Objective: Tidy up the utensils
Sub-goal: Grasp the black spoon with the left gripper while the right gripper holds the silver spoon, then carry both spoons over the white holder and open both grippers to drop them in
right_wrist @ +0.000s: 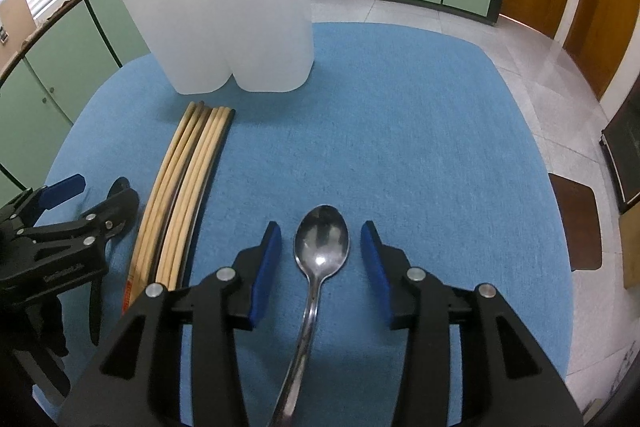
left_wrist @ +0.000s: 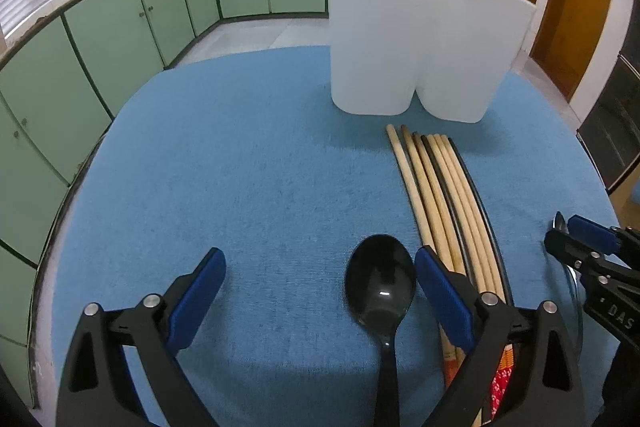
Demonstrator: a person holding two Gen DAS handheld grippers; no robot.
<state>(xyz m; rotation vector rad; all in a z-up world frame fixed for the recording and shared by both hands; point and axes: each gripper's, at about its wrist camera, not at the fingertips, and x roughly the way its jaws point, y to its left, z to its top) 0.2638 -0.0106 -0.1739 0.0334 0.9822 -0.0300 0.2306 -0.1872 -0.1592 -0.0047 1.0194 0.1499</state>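
Right gripper [right_wrist: 320, 263] is hovering with jaws apart around the steel spoon [right_wrist: 322, 247], pads clear of it; left gripper [left_wrist: 320, 291] is gaping over the black spoon [left_wrist: 380, 279]. Chopsticks [right_wrist: 188, 179] are lying between them, white holder [right_wrist: 236, 19] standing beyond on the blue cloth [right_wrist: 400, 127].

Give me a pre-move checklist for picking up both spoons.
1. Left gripper open: ok.
2. Black spoon between its fingers: ok, though off centre, close to the finger nearer the chopsticks.
3. Right gripper open: ok.
4. Metal spoon centred between its fingers: ok.
5. White holder upright on the blue cloth: ok.
6. Holder compartments free: cannot tell, the inside is hidden.
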